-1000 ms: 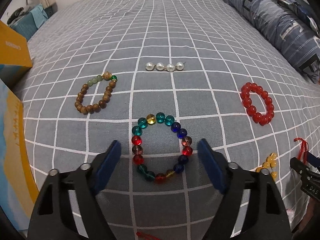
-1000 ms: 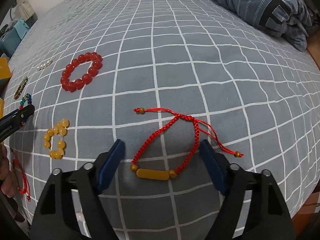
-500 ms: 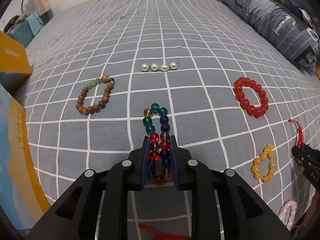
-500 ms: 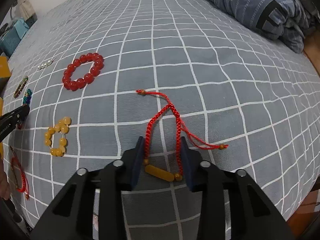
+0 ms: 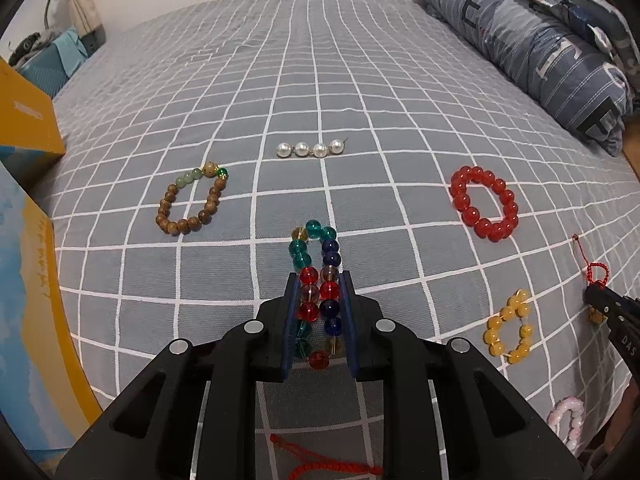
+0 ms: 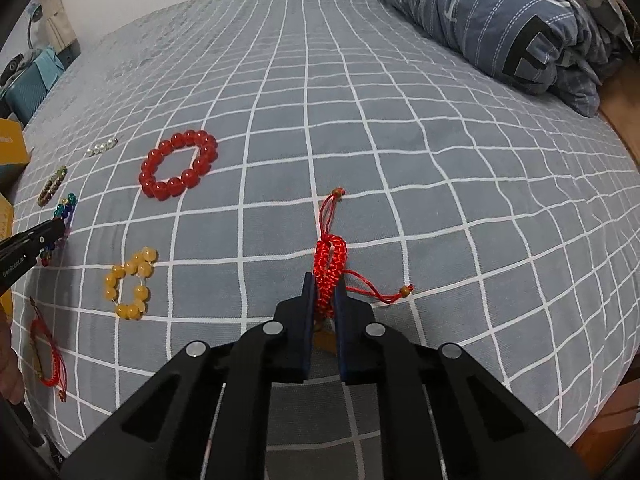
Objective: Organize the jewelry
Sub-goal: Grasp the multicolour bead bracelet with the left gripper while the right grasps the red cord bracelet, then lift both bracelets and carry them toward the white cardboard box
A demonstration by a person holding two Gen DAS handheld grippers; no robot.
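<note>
Box (image 5: pixel 28 128): upper left of the left view, at the edge of the bed (image 5: pixel 320 80); it may be where the jewelry is meant to go, though nothing shows that for sure.
Wood bracelet (image 5: pixel 192 204): left of centre, lying round and flat, untouched, so you can take it later.
Pearls (image 5: pixel 310 149): centre, above the rest, a short straight row.
Left gripper (image 5: pixel 318 312): lower centre of its view; your jaws have just been closing and now pinch the bead bracelet (image 5: pixel 318 280) from both sides, squeezing its ring into a narrow double row. Gripping across the loop keeps the beads from rolling off the pads.
Red bracelet (image 5: pixel 484 202): right of centre, round, well apart from both grippers.
Yellow bracelet (image 5: pixel 508 328): lower right, loose on the cover, lying between your two grippers.
Pink bracelet (image 5: pixel 566 424): bottom right corner, partly cut off.
Spare cord (image 6: pixel 48 352): lower left of the right view, a second red cord by the bed edge.
Right gripper (image 6: pixel 324 312): lower centre of its view; the jaws have just been closing, fully together now, on the cord bracelet (image 6: pixel 330 264), bunching its braid into one thick strand. Its tails trail free to the right and upward, so lift slowly or they may drag.
</note>
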